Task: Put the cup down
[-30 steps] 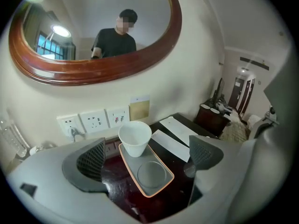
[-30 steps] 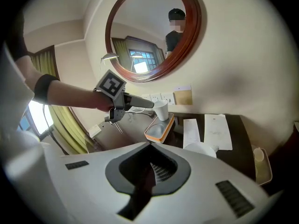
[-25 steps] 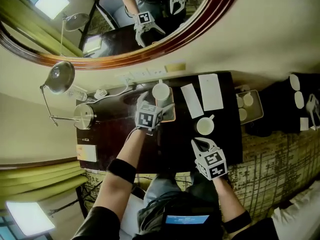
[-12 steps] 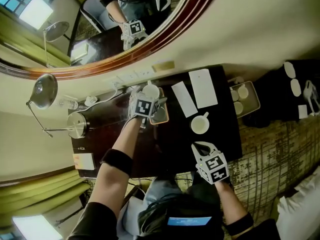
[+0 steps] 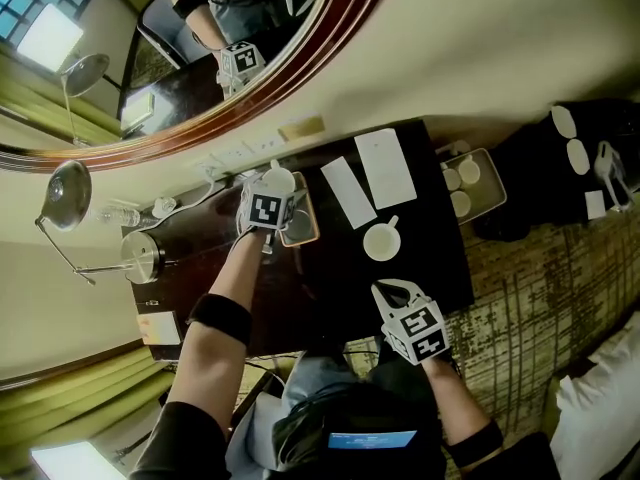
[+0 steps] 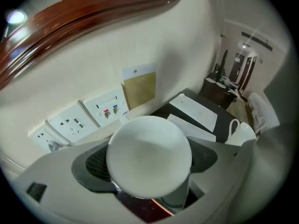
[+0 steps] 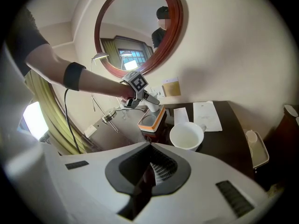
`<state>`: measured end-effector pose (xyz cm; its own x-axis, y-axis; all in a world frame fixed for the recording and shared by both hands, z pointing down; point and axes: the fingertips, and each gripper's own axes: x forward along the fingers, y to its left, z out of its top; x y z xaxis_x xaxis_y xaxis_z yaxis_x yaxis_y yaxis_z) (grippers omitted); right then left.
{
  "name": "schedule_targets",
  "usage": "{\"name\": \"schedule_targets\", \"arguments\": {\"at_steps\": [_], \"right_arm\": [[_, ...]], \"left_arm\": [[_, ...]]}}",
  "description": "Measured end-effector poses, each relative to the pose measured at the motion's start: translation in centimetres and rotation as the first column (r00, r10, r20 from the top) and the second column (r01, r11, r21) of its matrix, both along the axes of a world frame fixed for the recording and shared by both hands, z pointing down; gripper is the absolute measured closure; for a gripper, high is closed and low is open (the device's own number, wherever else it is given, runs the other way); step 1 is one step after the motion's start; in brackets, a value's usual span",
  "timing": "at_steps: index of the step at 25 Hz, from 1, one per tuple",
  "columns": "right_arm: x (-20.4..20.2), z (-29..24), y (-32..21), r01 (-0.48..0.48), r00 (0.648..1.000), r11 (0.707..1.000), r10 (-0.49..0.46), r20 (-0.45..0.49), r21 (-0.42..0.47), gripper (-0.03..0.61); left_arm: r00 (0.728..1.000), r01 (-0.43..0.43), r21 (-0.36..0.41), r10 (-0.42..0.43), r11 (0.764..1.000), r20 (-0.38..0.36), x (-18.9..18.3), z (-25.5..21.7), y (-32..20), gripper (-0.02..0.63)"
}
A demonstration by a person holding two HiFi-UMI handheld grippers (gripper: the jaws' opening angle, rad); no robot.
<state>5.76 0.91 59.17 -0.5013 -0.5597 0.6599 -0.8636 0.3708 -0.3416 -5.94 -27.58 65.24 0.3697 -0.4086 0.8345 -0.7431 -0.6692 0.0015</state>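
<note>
A white cup (image 6: 148, 155) sits between the jaws of my left gripper (image 6: 149, 161), and both pads lie against its sides. These jaws have just been closing, with the cup between them. In the head view, the cup (image 5: 278, 180) and left gripper (image 5: 270, 196) are at the wall end of the orange-rimmed tray (image 5: 300, 230). The right gripper view shows the cup (image 7: 152, 107) low over the tray (image 7: 150, 120). A second white cup (image 5: 381, 241) stands on the dark table (image 5: 440, 268). My right gripper (image 5: 388, 290) is shut and empty, nearer than that cup.
Two white paper cards (image 5: 385, 166) lie on the table by the wall. A small tray with little cups (image 5: 468, 186) sits past the table's right end. Wall sockets (image 6: 88, 118), a desk lamp (image 5: 66, 183) and a metal pot (image 5: 140, 255) are at the left.
My left gripper has sunk a little with the cup, close over the tray by the wall. The right gripper stays shut and has shifted slightly. The whole head view has shifted.
</note>
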Motion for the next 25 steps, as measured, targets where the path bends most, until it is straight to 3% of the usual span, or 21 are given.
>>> {"name": "schedule_targets", "arguments": {"at_steps": [7,16,19,25], "right_arm": [[0.2,-0.3,-0.3,0.018,1.000,1.000,-0.018,0.009,0.008,0.578],[-0.4,-1.3,-0.4,0.093,0.995,0.996,-0.094,0.019,0.017,0.578],[-0.2,-1.6,-0.4,0.119,0.993,0.993,-0.119,0.008,0.023,0.578],[0.1,-2.2,0.1,0.159,0.987,0.987,-0.158,-0.010,0.027,0.578]], "left_arm": [[1.000,0.012,0.029,-0.012,1.000,-0.022,-0.6,-2.2,1.3,0.169],[0.998,0.018,0.087,-0.013,0.996,-0.055,-0.3,-6.7,7.0,0.169],[0.994,0.019,0.078,-0.011,0.997,-0.107,0.5,-6.3,10.0,0.169],[0.989,0.068,0.072,-0.058,0.995,-0.136,0.4,-5.5,14.9,0.169]]}}
